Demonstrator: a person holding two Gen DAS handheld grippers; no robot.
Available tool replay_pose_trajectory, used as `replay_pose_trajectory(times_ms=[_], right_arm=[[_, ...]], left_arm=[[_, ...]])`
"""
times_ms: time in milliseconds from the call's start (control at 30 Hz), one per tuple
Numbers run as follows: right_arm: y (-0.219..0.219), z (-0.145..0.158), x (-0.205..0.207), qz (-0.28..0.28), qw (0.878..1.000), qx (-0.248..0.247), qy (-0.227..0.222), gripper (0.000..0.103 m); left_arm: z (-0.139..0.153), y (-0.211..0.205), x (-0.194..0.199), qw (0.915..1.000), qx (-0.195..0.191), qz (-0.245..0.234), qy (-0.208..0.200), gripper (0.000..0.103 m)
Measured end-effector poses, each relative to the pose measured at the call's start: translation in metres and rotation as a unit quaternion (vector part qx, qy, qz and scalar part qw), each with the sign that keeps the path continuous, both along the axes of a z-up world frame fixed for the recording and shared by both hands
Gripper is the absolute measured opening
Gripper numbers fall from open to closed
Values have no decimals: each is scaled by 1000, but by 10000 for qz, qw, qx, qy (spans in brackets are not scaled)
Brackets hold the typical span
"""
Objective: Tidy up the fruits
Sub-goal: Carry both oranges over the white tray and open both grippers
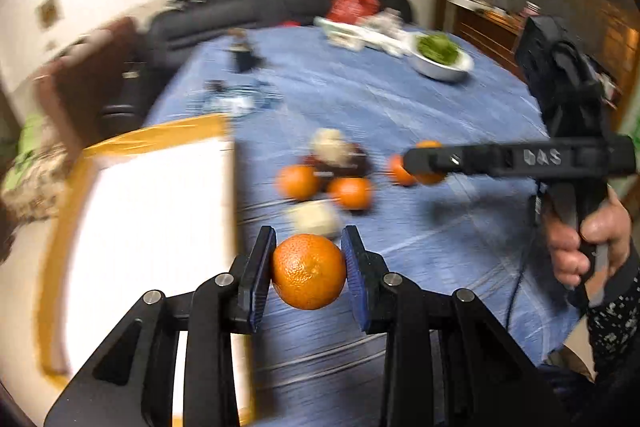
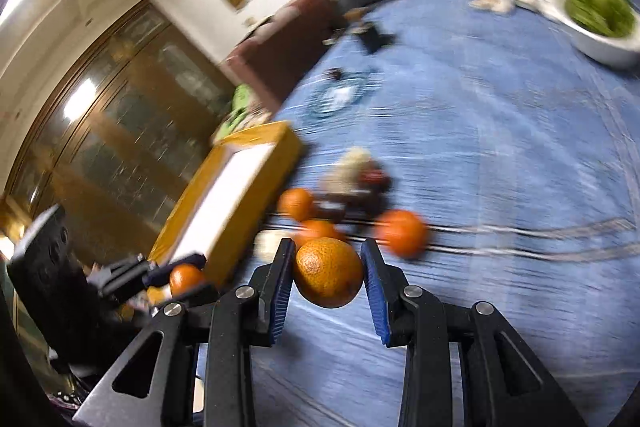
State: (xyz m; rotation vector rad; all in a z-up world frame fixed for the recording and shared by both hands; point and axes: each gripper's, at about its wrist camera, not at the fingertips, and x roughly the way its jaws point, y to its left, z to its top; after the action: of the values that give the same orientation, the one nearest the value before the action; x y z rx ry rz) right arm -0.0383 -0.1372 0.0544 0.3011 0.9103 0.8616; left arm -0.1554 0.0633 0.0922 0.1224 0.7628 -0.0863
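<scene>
My left gripper point(image 1: 308, 271) is shut on an orange point(image 1: 309, 271) and holds it above the blue tablecloth, beside the yellow box point(image 1: 156, 135) with a white inside. It also shows in the right wrist view point(image 2: 176, 277), next to the box point(image 2: 276, 163). My right gripper point(image 2: 328, 273) is shut on another orange point(image 2: 329, 273) above the cloth; in the left wrist view point(image 1: 420, 161) it is at the right, with its orange point(image 1: 428, 177) partly hidden. Loose oranges point(image 1: 298, 182) point(image 1: 352, 193) point(image 2: 402, 233) lie around dark and pale fruits point(image 1: 340, 155).
A white bowl of greens point(image 1: 440, 55) stands at the far right of the table point(image 1: 440, 131). A glass dish point(image 2: 338, 95) and small dark items point(image 1: 244, 55) lie far left. A dark sofa point(image 1: 260, 7) lines the far edge.
</scene>
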Motion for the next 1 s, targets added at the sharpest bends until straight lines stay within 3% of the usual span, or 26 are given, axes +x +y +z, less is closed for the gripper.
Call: replay_pose_trajectory(times_ms=[133,267,400,533,633,700,733,800,1000], right_arm=[[64,9,-11,504,9986,1,-166,34],[133,6,-26,989,9943,-251,-311,34],[182,-8,-39,1230,9897,-597,-417,34],[203,-15,-45,1239,9873,-855,-500,36],[209,-16,-48,1273,9866,-912,-452,43],[205,-9,-52,1271,9868,-882,-482,46],[199,-6,-53,1246,9875,-822,-514,47],[182,0,-49,1110,9900,-647,-581,48],[95,9,-24,171,9953,-517,-797,58]], left_arm=[[4,53,-16,9966,277,755,-189,32],[-8,99,-26,9908,358,1300,-91,32],[-24,121,-28,9864,337,1601,121,32],[-37,132,-26,9807,428,1888,281,32],[-39,132,-26,9786,430,1977,378,33],[-37,132,-25,9778,436,2016,367,42],[-33,130,-28,9775,475,2036,260,54],[-25,118,-27,9788,497,1984,63,59],[-3,58,-24,9921,431,1147,-277,71]])
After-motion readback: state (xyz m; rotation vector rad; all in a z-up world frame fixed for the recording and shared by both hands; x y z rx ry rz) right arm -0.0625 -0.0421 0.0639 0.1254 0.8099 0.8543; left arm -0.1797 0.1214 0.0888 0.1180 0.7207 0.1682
